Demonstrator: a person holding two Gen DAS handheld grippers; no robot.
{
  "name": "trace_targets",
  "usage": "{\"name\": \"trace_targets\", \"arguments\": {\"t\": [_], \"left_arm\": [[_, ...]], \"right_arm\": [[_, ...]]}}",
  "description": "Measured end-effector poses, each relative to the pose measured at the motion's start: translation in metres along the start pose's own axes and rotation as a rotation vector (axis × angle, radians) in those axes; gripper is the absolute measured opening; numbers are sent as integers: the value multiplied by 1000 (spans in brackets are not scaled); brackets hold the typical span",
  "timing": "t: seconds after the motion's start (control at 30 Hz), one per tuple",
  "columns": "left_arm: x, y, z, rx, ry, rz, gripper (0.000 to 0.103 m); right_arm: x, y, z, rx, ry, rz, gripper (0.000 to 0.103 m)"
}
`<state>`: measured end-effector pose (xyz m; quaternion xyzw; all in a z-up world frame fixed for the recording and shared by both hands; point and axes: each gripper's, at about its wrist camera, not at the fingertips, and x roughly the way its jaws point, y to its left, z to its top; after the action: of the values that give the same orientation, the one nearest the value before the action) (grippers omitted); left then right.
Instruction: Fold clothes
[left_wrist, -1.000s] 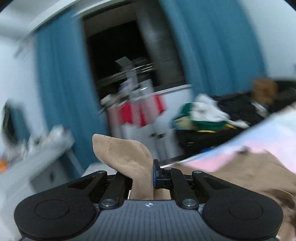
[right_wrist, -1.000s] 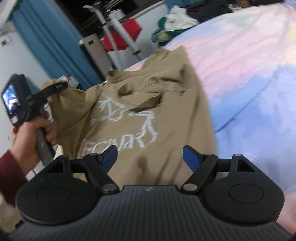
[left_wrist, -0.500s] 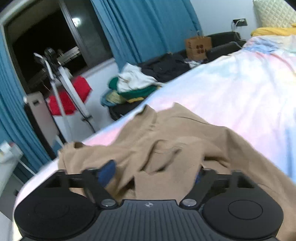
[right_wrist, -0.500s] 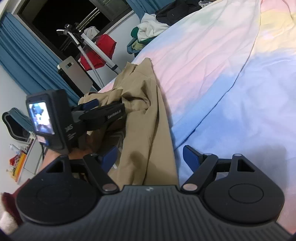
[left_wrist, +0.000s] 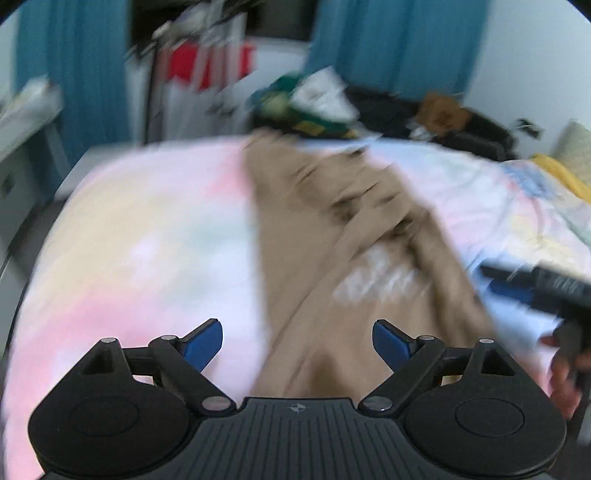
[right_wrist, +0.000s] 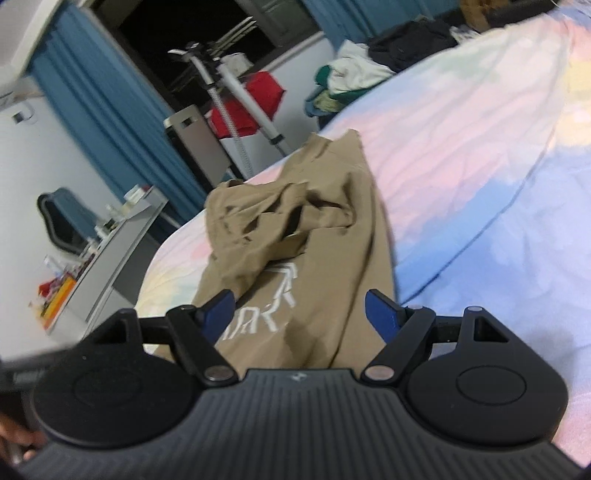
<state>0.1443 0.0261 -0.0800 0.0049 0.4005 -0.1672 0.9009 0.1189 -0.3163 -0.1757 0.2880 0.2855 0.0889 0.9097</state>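
A tan shirt with white lettering lies rumpled and partly doubled over on a pastel bedsheet. My left gripper hovers open over the shirt's near end, nothing between its blue pads. The left wrist view is motion-blurred. My right gripper is open as well, just above the shirt's printed part. The right gripper's body and a hand show at the right edge of the left wrist view.
A pile of clothes lies beyond the bed's far edge. A tripod with a red cloth stands by blue curtains. A desk with small items sits to the left. The sheet spreads to the right.
The left gripper let go of the shirt's edge, opened, and swung back over the bed. The shirt dropped into a rumpled, narrower heap. The right gripper stayed open.
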Motion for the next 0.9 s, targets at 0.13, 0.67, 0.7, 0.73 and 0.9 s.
{"name": "trace_targets", "arguments": {"t": [0.13,0.67,0.7,0.73,0.9], "left_arm": [[-23,40,-30,-115,82,19,88],[-18,31,-72,-8,295,-41,57],[-19,26,-74,11,303,-34,41],[-20,21,-75,31,310,-26,35],[-28,-9,-76,129,331,-2,4]], "right_arm": [[-14,17,-6,-66,24,8,80],[-109,15,-53,25,21,-69,80],[-108,13,-52,41,22,-70,80],[-107,11,-52,54,24,-73,80],[-106,4,-53,86,33,-54,80]]}}
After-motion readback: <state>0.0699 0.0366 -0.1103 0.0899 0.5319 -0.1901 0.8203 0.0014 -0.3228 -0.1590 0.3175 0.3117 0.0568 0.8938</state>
